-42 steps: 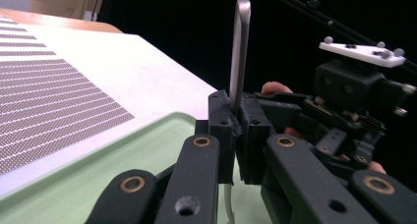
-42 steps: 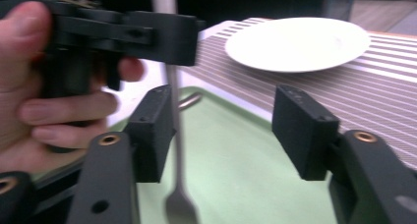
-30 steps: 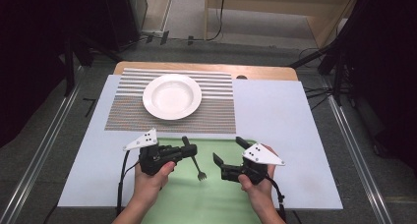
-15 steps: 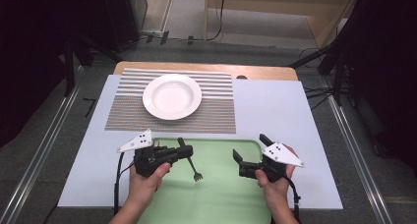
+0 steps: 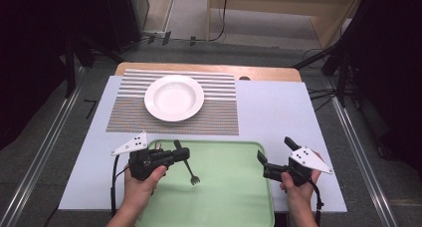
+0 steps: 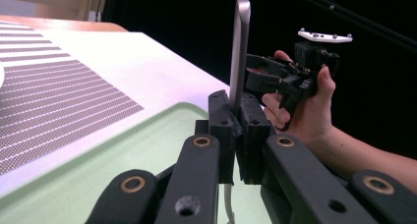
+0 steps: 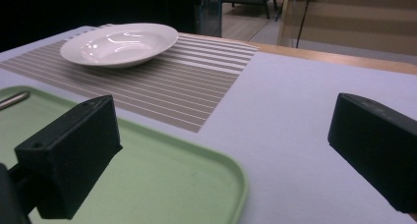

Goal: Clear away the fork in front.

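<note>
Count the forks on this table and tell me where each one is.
1. The fork is clamped in the left claw above the green tray, tines pointing down toward it. None shows elsewhere, though the hands could hide something small.

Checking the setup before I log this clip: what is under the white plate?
The plate sits on a striped placemat, which lies on the pale table cover. The mat's stripes show all around the plate; the patch directly beneath it is covered, so anything there cannot be seen.
</note>
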Tool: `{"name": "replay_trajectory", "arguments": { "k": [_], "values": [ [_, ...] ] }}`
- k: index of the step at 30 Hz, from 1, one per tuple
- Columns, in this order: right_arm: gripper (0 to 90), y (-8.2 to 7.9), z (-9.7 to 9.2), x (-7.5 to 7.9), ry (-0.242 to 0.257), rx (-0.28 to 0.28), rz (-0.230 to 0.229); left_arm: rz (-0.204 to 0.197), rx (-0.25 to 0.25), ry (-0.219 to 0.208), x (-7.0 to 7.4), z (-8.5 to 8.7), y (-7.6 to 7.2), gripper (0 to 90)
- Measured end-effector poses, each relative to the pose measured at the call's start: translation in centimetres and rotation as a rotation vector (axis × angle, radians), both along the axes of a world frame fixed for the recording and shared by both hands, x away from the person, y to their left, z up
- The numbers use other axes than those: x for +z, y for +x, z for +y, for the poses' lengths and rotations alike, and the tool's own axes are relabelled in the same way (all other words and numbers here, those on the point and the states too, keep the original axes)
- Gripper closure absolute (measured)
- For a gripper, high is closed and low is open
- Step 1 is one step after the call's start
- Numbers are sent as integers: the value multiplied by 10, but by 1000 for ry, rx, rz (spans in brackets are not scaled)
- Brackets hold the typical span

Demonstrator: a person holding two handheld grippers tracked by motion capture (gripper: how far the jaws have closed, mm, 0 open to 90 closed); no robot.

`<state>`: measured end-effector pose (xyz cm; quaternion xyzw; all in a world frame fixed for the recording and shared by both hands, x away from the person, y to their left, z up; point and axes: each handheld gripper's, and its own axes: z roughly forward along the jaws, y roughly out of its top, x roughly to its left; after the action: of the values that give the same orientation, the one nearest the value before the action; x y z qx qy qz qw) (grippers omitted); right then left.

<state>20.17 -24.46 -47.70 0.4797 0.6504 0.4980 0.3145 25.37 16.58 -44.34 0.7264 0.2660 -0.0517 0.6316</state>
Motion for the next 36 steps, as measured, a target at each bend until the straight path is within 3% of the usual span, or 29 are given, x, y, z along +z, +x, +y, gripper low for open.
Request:
{"name": "replay_trajectory", "arguments": {
  "k": [5, 19, 23, 26, 30, 35, 36],
  "values": [
    [0, -6, -16, -2, -3, 10, -20, 3, -9, 14, 1, 2, -1, 864],
    [0, -10, -56, -4, 12, -60, -16, 26, -12, 45, 10, 8, -7, 864],
    [0, -12, -62, -7, 0, -75, 6, 18, -15, 51, 12, 13, -9, 865],
    [0, -13, -65, -10, 4, -85, 5, 38, -18, 35, 11, 16, -9, 865],
    [0, -14, -68, -12, -9, -93, -21, 52, -21, 39, 6, 19, -10, 865],
    [0, -18, -72, -13, 11, -102, -15, 70, -34, 55, 4, 19, -11, 864],
    [0, -17, -74, -14, -11, -99, -28, 73, -36, 59, 3, 19, -11, 864]
  ]
}}
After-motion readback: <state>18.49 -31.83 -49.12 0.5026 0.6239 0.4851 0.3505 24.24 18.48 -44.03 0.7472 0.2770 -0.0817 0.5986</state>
